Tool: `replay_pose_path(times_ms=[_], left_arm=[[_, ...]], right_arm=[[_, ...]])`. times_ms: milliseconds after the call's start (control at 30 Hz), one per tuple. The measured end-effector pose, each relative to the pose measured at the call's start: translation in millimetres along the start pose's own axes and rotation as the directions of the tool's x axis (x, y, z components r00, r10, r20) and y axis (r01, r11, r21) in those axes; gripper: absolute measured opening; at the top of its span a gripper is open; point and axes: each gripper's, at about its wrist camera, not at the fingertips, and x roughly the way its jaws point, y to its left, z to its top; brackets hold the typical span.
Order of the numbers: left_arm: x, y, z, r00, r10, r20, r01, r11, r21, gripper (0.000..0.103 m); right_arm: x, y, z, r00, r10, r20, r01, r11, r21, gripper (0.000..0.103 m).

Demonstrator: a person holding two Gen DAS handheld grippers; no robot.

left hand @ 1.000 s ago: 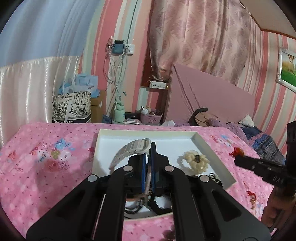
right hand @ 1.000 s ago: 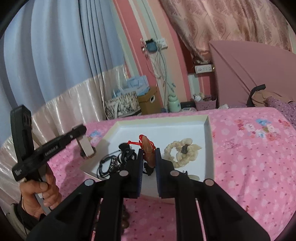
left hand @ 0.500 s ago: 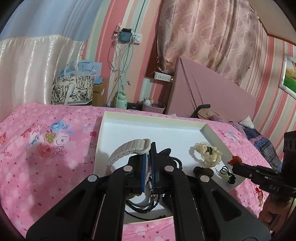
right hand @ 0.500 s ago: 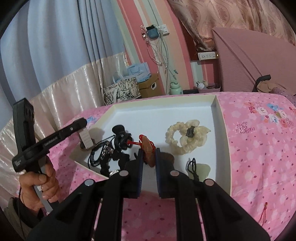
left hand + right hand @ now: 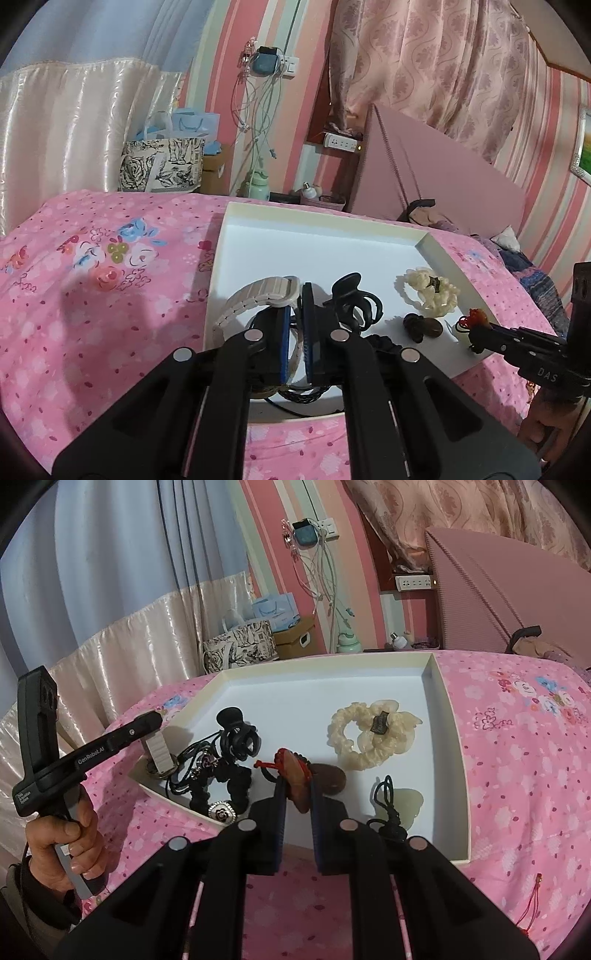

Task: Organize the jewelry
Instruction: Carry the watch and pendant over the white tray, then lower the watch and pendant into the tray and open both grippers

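The right tongs (image 5: 297,805) were clamped narrowly on an amber pendant (image 5: 293,781) with a red cord (image 5: 271,764), held just above the white tray (image 5: 441,701) on the bed. It looked light, hard and slick, best gripped across its flat faces; its long axis ran away from the tongs, cord end farthest. The left tongs (image 5: 295,332) pinched a pale link watch band (image 5: 258,293), limp and jointed, arching leftward over the tray.

Matt white card tray (image 5: 441,686), ruffled cream cloth scrunchie (image 5: 369,734), glossy amber pendant (image 5: 295,779), floral cotton bedsheet (image 5: 517,775).
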Motion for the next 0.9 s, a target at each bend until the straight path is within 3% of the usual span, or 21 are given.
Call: replay_pose_path(times_ms=[467,700,900], left_arm=[[-1,-11,-7,0.999,0.031,-0.033,-0.029,0.999,0.045,0.005],[-7,-22,-22,0.992,0.126,-0.004,-0.125,0.984,0.130,0.008],[-9,-6,-22,0.991,0.136,-0.013,-0.135,0.989,0.067,0.009]], right_arm=[[11,3,8,0.991,-0.124,0.051,0.127,0.989,-0.074,0.012],[14,-8,10,0.992,-0.126,0.031,0.127,0.991,-0.030,0.012],[16,1,9,0.986,-0.163,0.031,0.165,0.984,-0.073,0.013]])
